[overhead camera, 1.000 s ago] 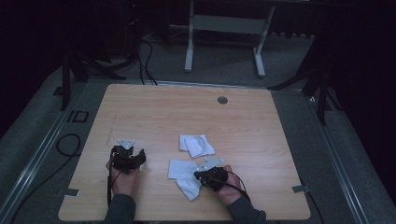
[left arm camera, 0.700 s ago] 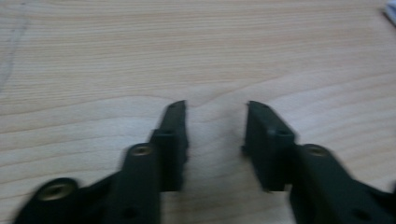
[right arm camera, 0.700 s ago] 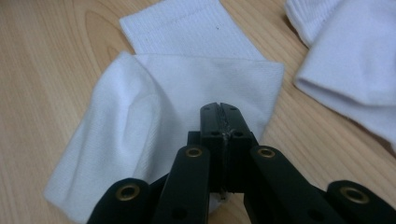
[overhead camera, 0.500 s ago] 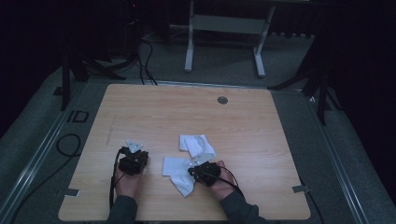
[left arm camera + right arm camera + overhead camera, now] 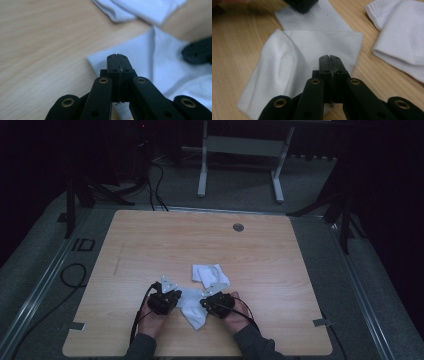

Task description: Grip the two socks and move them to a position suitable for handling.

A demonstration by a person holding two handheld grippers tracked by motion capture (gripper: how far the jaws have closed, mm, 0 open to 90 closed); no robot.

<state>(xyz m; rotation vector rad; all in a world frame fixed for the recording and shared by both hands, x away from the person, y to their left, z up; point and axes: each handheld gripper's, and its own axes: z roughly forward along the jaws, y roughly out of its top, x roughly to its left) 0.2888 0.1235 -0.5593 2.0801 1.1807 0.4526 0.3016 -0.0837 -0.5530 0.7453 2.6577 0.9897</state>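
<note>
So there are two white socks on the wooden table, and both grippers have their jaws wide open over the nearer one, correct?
Not quite. Both the left gripper and the right gripper have their jaws shut, as each gripper view shows. The rest holds: two white socks, the nearer sock and the farther sock, lie on the wooden table.

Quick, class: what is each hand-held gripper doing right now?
Left hand-held gripper: just closed; jaws shut over the near white sock, hold unclear.
Right hand-held gripper: shut over that sock, hold unclear.

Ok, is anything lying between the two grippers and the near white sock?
Nothing visible. The left gripper and right gripper, jaws shut, sit at the near sock; the second sock lies apart, farther back.
</note>
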